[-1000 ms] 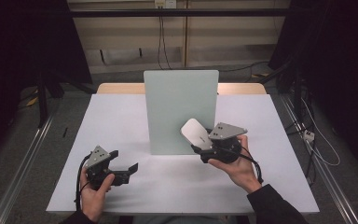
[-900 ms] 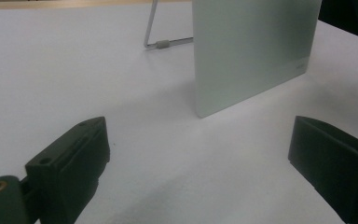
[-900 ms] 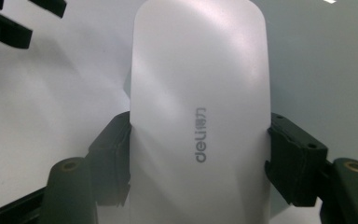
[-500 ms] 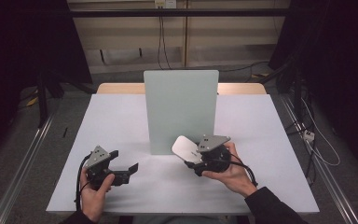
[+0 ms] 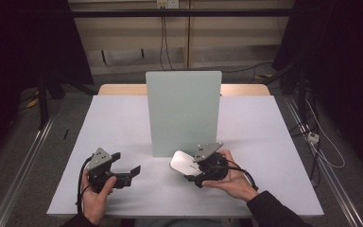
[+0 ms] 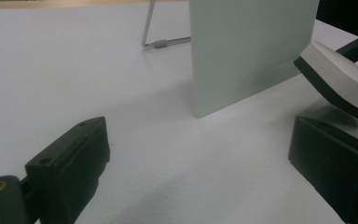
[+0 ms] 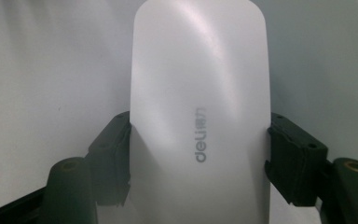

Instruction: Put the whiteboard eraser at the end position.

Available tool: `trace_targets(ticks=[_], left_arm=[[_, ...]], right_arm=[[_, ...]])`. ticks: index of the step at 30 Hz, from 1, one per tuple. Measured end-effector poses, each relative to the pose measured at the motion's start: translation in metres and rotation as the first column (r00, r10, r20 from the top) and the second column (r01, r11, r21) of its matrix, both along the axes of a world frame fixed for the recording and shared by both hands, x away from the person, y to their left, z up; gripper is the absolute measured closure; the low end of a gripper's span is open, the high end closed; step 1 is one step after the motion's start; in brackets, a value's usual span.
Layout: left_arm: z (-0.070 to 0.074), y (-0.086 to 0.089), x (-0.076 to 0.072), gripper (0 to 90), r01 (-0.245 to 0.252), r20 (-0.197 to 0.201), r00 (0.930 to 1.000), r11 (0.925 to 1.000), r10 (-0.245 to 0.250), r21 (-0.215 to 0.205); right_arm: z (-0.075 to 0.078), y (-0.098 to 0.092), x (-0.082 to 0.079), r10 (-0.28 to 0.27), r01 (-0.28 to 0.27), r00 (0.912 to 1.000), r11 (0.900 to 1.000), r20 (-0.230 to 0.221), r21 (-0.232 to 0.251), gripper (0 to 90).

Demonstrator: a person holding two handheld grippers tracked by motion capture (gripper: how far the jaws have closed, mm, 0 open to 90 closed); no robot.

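Right gripper [image 5: 191,171] clamps white computer mouse [image 5: 183,162] by its sides, jaws pressed on both edges, mouse tilted, low over white table [image 5: 264,142], just in front of upright pale green board [image 5: 184,111]. Left gripper [image 5: 125,166] near table's front, jaws apart, nothing between them.

The high view looks down the table [image 5: 123,118]; both gripper views sit low, seemingly sharing the mouse [image 6: 340,79].
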State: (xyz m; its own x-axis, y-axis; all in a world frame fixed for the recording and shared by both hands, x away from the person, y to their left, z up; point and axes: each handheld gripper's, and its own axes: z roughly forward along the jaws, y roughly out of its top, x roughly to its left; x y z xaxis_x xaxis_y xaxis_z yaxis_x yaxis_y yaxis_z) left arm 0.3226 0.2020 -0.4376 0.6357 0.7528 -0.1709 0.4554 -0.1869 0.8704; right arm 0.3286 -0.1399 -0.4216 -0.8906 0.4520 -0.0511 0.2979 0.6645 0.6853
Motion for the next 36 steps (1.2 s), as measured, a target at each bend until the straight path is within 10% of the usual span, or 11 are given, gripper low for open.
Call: trace_targets(ticks=[36], left_arm=[[-0.001, -0.001, 0.001, 5.2, -0.012, -0.009, 0.9999, 0.9999, 0.012, 0.000]], right_arm=[[-0.023, 0.017, 0.007, 0.088, -0.093, 0.9923, 0.994, -0.086, -0.050, 31.1]])
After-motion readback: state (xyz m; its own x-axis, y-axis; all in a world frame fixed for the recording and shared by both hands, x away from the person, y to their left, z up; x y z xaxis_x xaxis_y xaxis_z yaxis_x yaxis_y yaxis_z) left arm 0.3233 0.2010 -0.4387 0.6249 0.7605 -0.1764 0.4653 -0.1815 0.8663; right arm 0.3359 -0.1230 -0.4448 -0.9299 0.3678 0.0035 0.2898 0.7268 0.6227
